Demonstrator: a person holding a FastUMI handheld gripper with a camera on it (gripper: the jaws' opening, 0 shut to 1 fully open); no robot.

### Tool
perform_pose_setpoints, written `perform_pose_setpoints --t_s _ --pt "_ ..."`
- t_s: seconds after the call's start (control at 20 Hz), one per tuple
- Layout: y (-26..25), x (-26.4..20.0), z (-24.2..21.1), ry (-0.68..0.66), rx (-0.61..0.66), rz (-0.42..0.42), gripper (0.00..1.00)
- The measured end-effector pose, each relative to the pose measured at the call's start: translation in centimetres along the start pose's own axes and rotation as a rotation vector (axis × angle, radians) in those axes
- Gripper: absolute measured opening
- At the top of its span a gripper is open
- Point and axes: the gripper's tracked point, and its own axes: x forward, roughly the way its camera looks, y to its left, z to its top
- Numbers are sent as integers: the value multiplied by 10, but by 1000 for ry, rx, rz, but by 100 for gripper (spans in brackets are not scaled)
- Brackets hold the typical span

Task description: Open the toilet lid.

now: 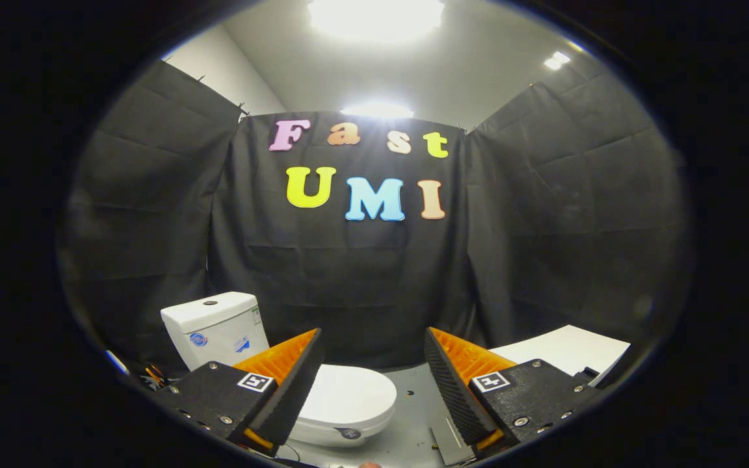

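Observation:
A white toilet stands on the floor below and ahead of my gripper (pixel 373 383). Its lid (pixel 348 394) lies flat and closed over the bowl, partly hidden behind my left finger (pixel 290 390). The white tank (pixel 213 327) rises behind it, beyond the left finger. My fingers stand wide apart with nothing between them, and they hang above the toilet without touching it. The front rim of the bowl (pixel 342 433) shows under the lid, between the fingers.
A white flat-topped block (pixel 569 350) sits beyond my right finger. Grey floor (pixel 413 403) lies between the toilet and that block. Black cloth walls close the booth on three sides. Some small items and cables lie left of the tank.

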Motion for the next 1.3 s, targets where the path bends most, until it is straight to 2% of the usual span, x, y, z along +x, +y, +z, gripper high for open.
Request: perform_pose_setpoints --t_s 0.15,0.3,0.5,0.7,1.05,1.2,1.3 --pt "8 4 -2 -7 36 38 95" --pt "21 15 -11 4 141 98 95" --pt "18 31 -36 38 143 83 95" --pt "56 45 -56 57 340 203 96" --pt "58 60 -140 198 575 139 95" --pt "56 62 -182 243 597 109 95" --pt "51 62 -206 258 603 59 95"
